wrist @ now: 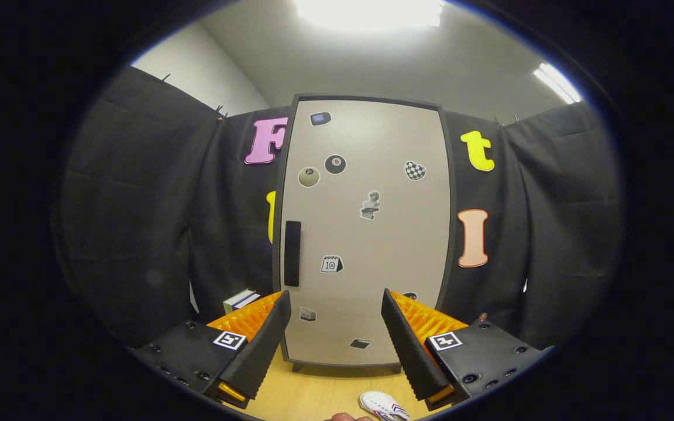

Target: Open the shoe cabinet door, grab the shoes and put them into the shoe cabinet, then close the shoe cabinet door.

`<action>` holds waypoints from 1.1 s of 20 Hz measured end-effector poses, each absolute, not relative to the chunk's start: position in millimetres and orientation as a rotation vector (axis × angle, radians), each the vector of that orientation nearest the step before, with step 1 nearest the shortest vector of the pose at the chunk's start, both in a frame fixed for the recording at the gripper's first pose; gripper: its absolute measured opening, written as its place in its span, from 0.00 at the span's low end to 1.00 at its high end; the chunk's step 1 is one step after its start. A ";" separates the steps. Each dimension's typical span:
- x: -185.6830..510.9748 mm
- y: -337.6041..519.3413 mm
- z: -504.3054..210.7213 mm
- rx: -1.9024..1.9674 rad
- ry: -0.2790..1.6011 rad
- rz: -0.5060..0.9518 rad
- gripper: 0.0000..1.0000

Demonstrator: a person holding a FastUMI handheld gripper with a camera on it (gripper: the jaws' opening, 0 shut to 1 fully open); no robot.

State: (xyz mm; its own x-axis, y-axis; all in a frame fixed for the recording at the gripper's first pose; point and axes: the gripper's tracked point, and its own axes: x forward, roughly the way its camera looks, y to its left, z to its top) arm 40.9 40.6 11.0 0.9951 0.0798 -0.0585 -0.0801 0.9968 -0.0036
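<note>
Just beyond the tool's left finger, a small stack of boxes or books (240,300) sits low against the black cloth wall; I cannot tell which. The tool (333,327) itself is spread wide, its two fingers well apart with nothing between them but open air. Straight ahead, beyond both fingers, stands the shoe cabinet (366,234), upright on short feet on the wooden counter (319,392). Its pale door is shut and dotted with small stickers (335,164). A dark vertical handle (292,253) runs along the door's left edge, above and just beyond the left finger's tip. Nearer than the cabinet, down between the fingers and closer to the right one, a white shoe (385,405) lies on the counter, apart from both fingers. A bit of a hand (346,417) shows just left of the shoe.
</note>
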 end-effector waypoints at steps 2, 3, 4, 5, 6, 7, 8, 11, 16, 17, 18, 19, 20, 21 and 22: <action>59.0 45.7 14.4 -0.008 0.061 0.091 0.97; 67.2 49.2 15.0 -0.011 0.062 0.099 0.97; 75.9 54.7 15.4 -0.005 0.067 0.114 0.97; 83.6 62.1 15.4 0.012 0.070 0.134 0.97; 92.2 68.0 16.1 0.025 0.073 0.147 0.97; 102.4 72.7 15.4 0.031 0.087 0.159 0.98; 112.6 76.9 16.5 0.031 0.093 0.163 0.97; 142.6 89.7 19.2 -0.002 0.086 0.170 0.97; 187.1 111.6 9.3 -0.022 0.118 0.185 0.97; 192.7 115.1 6.4 -0.029 0.123 0.182 0.97; 198.9 118.7 5.4 -0.040 0.124 0.179 0.97; 204.5 123.3 2.7 -0.056 0.124 0.178 0.97; 209.9 127.1 0.4 -0.074 0.130 0.179 0.97; 214.7 129.1 -2.3 -0.089 0.132 0.172 0.97; 220.2 131.0 -3.3 -0.095 0.132 0.167 0.96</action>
